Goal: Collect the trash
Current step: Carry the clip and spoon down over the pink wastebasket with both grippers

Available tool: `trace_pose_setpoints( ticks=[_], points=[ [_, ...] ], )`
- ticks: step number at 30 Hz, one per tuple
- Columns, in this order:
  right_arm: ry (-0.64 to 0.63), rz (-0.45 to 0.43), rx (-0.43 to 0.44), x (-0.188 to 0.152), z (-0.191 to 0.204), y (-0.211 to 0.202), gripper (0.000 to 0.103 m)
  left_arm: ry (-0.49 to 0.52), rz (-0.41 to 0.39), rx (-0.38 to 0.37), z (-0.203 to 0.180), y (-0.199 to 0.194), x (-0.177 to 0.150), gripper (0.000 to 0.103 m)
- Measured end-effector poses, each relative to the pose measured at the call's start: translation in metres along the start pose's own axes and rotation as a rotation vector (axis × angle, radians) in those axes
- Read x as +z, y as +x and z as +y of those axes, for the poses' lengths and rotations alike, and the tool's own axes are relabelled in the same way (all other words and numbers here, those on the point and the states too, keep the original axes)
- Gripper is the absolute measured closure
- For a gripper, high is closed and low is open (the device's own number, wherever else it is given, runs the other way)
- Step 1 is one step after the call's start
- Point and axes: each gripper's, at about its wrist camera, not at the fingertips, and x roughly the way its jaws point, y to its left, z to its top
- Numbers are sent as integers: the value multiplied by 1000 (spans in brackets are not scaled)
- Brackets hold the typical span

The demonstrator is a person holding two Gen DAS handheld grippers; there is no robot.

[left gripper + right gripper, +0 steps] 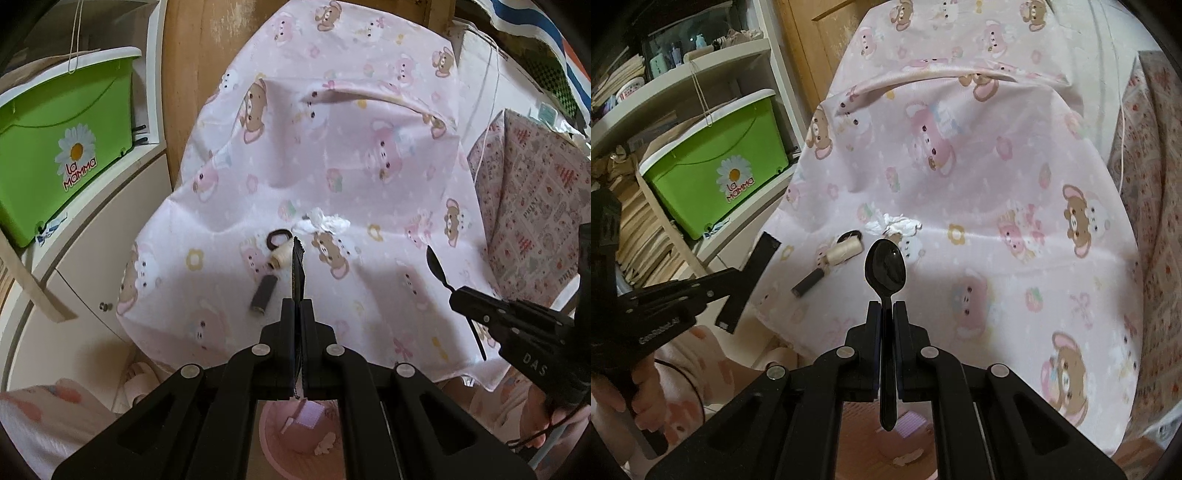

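A worktop draped in a pink cartoon-bear cloth [979, 177] carries a few small things. A crumpled white tissue [895, 223] lies near the middle. Just beside it sit a cream thread spool [842, 253] and a dark ring [276, 236], perhaps a hair tie. A dark grey spool [263, 297] lies nearer the edge.

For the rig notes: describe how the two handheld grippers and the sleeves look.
Both are matte black linkage grippers with silver pivot pins. The left gripper carries white lettering on its body; the right gripper reads "DAS" and trails a thin black cable. The sleeve is pale pink with darker pink blotches.
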Motion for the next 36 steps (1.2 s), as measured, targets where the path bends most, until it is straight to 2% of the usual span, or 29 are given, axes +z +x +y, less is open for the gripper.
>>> trace_pose_setpoints(
  ticks=[8, 15, 24, 28, 36],
  points=[
    [-26, 24, 22, -32, 16, -16, 96, 12, 40, -35, -12, -7, -22, 101],
    [-29, 84, 40, -59, 20, -14, 96, 33, 116, -67, -24, -2, -46, 101],
    [-7, 173, 38, -86, 18, 5, 96, 7, 273, -92, -27, 22, -79, 101],
    [-37, 219, 11, -97, 22, 18, 96, 10, 375, -138, -30, 39, -94, 101],
    [-5, 305, -45, -114, 11, 49, 96, -10, 494, -130, -26, 76, -113, 101]
  ],
)
